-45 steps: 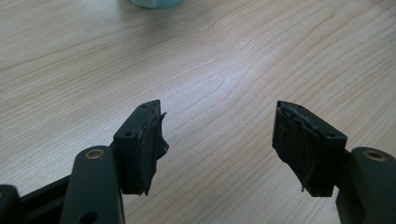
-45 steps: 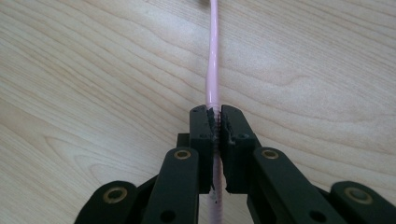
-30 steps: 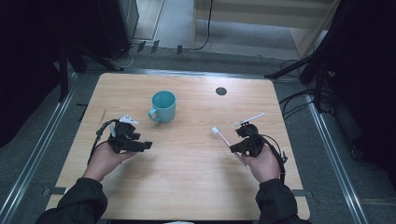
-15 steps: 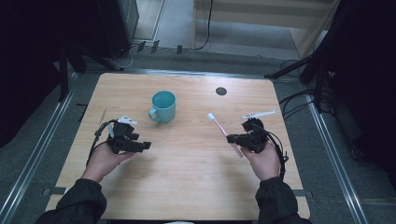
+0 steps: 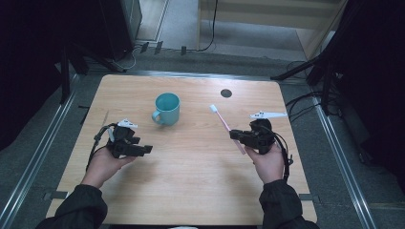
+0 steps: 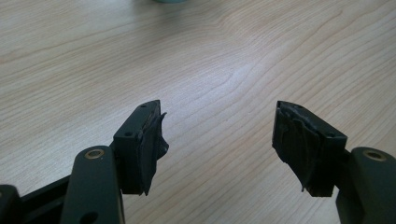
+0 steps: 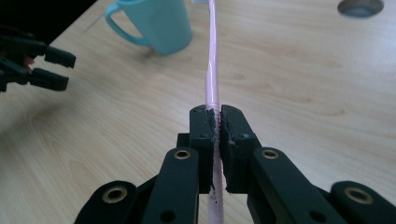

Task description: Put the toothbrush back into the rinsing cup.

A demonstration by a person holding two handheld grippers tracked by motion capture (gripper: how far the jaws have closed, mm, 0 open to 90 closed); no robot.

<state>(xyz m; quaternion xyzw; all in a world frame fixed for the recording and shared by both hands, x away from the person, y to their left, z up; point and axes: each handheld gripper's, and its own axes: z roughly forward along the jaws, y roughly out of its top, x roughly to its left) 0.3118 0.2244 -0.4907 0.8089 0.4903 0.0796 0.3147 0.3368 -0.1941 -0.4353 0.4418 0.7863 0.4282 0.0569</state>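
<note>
While the right tool [image 7: 218,122] holds the pink toothbrush [image 7: 212,70] clamped between its pads, treat the grip as the main point of risk. The pads close on the thin handle at one narrow band, with a short tail of handle below them and a long length above. That long free end gives the brush leverage: any knock on the head [image 5: 213,109] is likely to pivot the handle in the pads or pull it out.

In the high view the toothbrush [image 5: 228,130] hangs over the right half of the surface [image 5: 191,191], its head pointing toward the far edge and leaning toward the teal mug [image 5: 167,108], which stands upright near the middle of the far half, well apart from the brush. If the mug is your target, note these hazards:

- The head could strike the rim or the handle of the mug and tip it, since nothing steadies it.
- A slanted brush may catch on the rim rather than drop inside; bring it closer to upright first.
- Releasing before the head is inside the mug would probably let the brush fall onto the surface.

Your left tool [image 6: 219,144] stands wide with nothing between its pads, near the left edge [image 5: 125,143]. Consider using it to brace the mug; otherwise keep it clear of the brush's path.
</note>
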